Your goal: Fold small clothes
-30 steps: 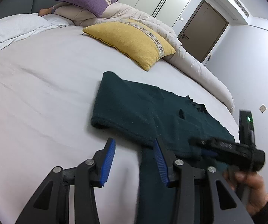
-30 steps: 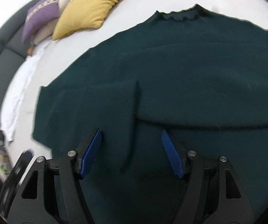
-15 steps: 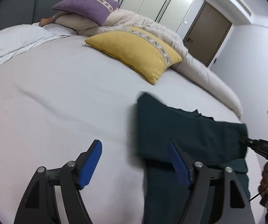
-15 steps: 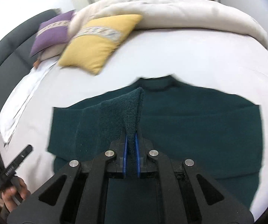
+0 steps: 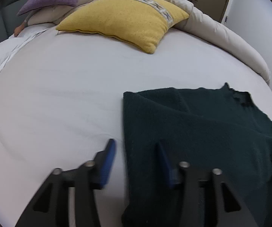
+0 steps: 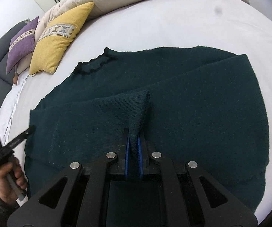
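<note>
The dark green sweater (image 6: 173, 98) lies spread on the bed (image 5: 60, 94). The right gripper (image 6: 133, 147) has its jaws clamped on a sleeve fold; the left gripper (image 5: 136, 160), whose jaws have just been closing, straddles the sweater's edge without pinching. Pulling one-handed could drag the whole sweater askew.

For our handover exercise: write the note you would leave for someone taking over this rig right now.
Right gripper: shut on a pinched fold of the sweater, lifting it off the body.
Left gripper: open, jaws have just been closing, straddling the sweater's left edge, not gripping.
Sweater lies flat on the bed, collar toward the pillows.
Done: one side already folded in.
Left: carry the pinched fold across, lay it down, finish folding.
</note>
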